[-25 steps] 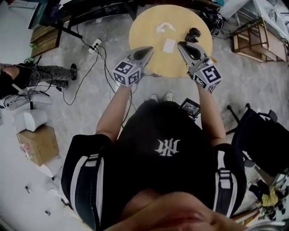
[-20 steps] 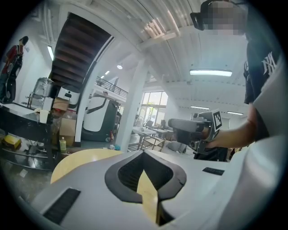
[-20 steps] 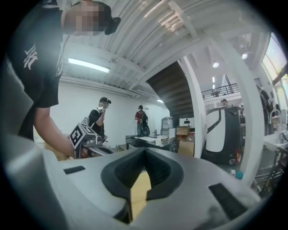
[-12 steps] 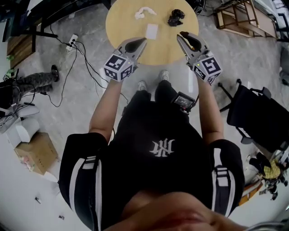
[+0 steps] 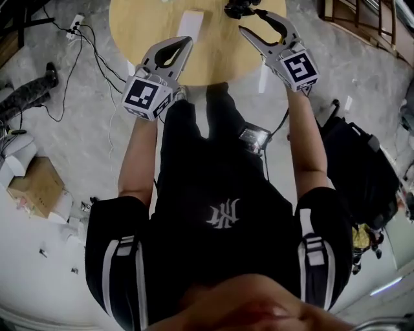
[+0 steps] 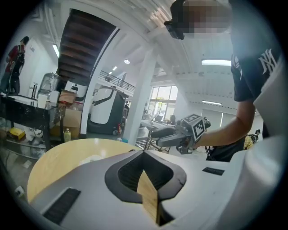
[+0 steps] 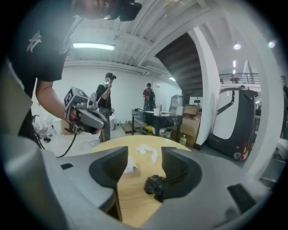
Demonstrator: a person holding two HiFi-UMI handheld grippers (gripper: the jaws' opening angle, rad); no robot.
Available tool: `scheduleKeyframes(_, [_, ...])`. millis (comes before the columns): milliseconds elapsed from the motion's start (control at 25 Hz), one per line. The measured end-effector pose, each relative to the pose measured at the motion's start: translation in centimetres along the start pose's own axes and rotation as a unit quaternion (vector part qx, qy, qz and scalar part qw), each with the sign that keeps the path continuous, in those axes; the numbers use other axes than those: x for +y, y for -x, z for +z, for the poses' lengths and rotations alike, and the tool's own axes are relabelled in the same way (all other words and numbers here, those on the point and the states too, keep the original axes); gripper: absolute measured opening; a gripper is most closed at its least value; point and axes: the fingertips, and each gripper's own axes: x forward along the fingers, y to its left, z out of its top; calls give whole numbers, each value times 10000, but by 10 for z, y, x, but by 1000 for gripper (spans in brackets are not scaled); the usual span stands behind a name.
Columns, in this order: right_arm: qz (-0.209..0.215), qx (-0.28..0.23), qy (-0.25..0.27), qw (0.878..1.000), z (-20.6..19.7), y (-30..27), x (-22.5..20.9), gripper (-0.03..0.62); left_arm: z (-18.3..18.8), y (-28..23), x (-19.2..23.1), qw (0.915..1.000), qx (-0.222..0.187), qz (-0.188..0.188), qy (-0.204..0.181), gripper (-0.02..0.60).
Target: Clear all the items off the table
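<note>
A round wooden table [image 5: 213, 55] carries a white card [image 5: 189, 24] and a black crumpled object [image 5: 240, 8] at its far side. My right gripper [image 5: 250, 21] is open, its jaws have just been opening, and its tips are just short of the black object. In the right gripper view the black object [image 7: 155, 185] lies on the table between the fingers, close to the right one, with the card [image 7: 130, 166] and white crumpled paper [image 7: 147, 152] beyond. My left gripper [image 5: 188, 41] is shut and empty over the table's near part, just short of the card.
A black chair [image 5: 362, 174] stands at the right and a wooden frame [image 5: 362, 19] at the top right. Cables [image 5: 77, 45] run over the floor at the left, near a cardboard box [image 5: 35, 187]. People [image 7: 106, 96] stand in the background.
The table has come nearer and both grippers now reach over it. The right gripper's jaws have spread from shut to open, close to the black object. The left gripper stays shut.
</note>
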Motion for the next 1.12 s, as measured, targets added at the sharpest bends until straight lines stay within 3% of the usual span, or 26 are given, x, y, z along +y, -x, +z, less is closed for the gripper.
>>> scheduleKeyframes(200, [444, 374, 485, 9971, -52, -35, -16, 250, -43, -22, 7, 9979, 107, 393, 495, 11])
scheduleKeyframes(240, [543, 434, 598, 9958, -61, -40, -16, 308, -48, -27, 7, 9977, 126, 440, 506, 11])
scheduleKeyframes(440, [840, 619, 1386, 9848, -97, -57, -24, 325, -61, -58, 1, 9981, 27, 450, 413, 11])
scheduleKeyframes(520, [964, 645, 1553, 9810, -104, -68, -22, 402, -66, -61, 3, 9980, 4, 449, 440, 11])
scheduleKeyframes(680, [1208, 695, 1933, 9712, -109, -86, -21, 402, -74, -68, 9, 9959, -178, 490, 737, 11])
scheduleKeyframes(920, [1541, 1007, 2444, 9520, -114, -97, -13, 402, -65, -77, 9, 9946, -426, 419, 844, 11])
scheduleKeyframes(1120, [1739, 1067, 2450, 9478, -120, -100, -8, 402, -57, -80, 13, 9949, -502, 391, 777, 11])
